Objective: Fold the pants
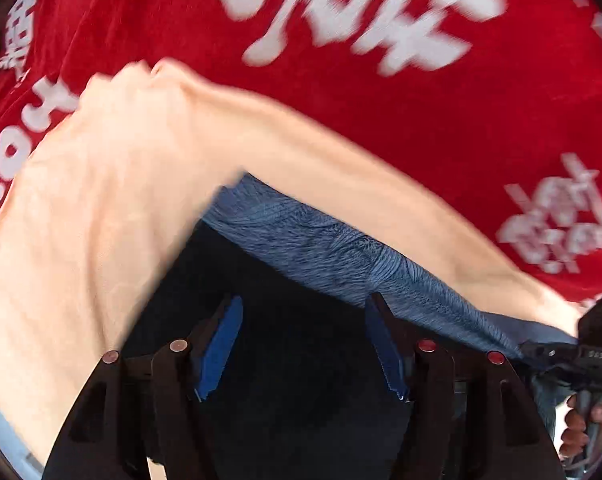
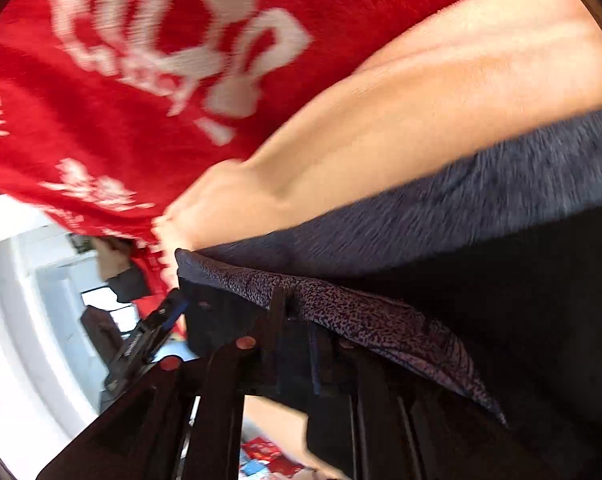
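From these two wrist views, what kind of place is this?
Hard to say; probably an indoor room, home or lab. The person's red printed shirt fills most of both views. Beyond it, only pale walls and some dark furniture show, blurred.

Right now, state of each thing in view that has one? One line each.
left gripper: open, nothing between its blue pads, dark pants fabric beneath.
right gripper: shut on the pants edge.
pants: dark fabric, lifted and draped, speckled band pinched at one edge, not folded flat.
red shirt: worn by the person, blurred, fills the background.
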